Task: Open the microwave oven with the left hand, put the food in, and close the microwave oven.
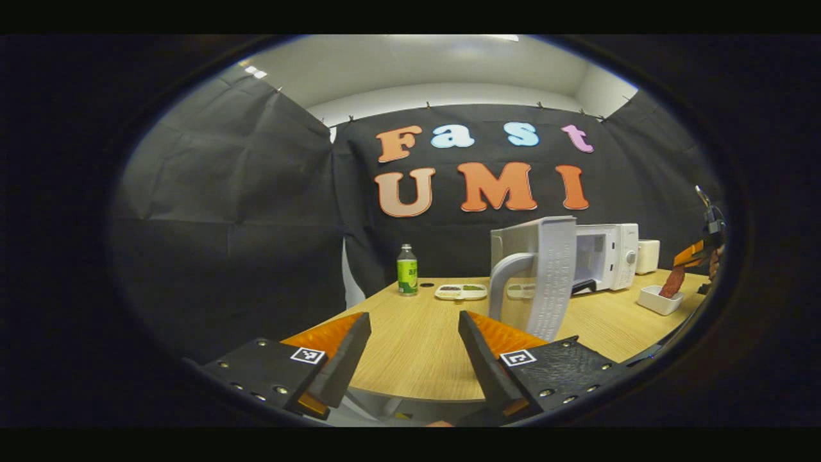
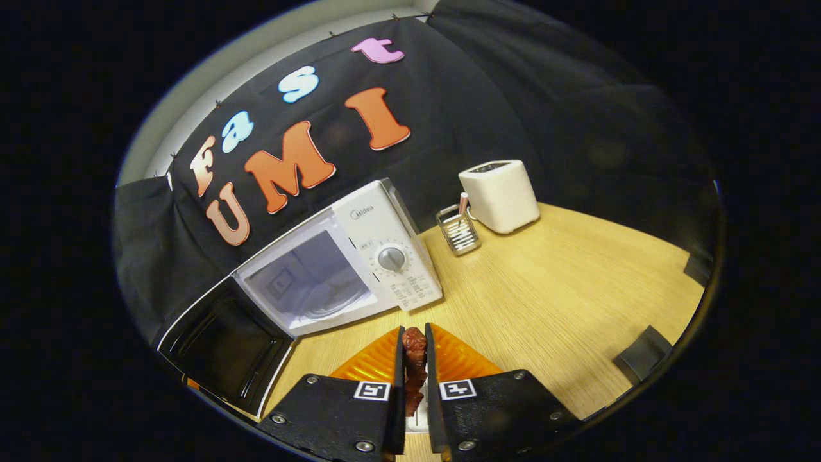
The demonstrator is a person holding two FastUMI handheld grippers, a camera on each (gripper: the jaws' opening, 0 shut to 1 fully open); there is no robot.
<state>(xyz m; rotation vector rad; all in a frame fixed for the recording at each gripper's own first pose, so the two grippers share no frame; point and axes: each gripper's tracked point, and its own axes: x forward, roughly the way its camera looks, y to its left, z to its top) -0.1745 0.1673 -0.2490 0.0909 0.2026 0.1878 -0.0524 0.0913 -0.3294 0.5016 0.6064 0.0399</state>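
Door [image 1: 535, 282] of microwave [image 2: 340, 263] is open; left gripper [image 1: 414, 350] is spread and empty. Right gripper [image 2: 414, 372] pinches the food [image 2: 414, 362] near the cavity; loading and closing remain.

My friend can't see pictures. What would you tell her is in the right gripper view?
The right hand-held gripper is shut on a reddish-brown piece of food, in front of a white microwave oven whose door hangs open. Behind it on the wooden table stand a white toaster and a small wire rack.
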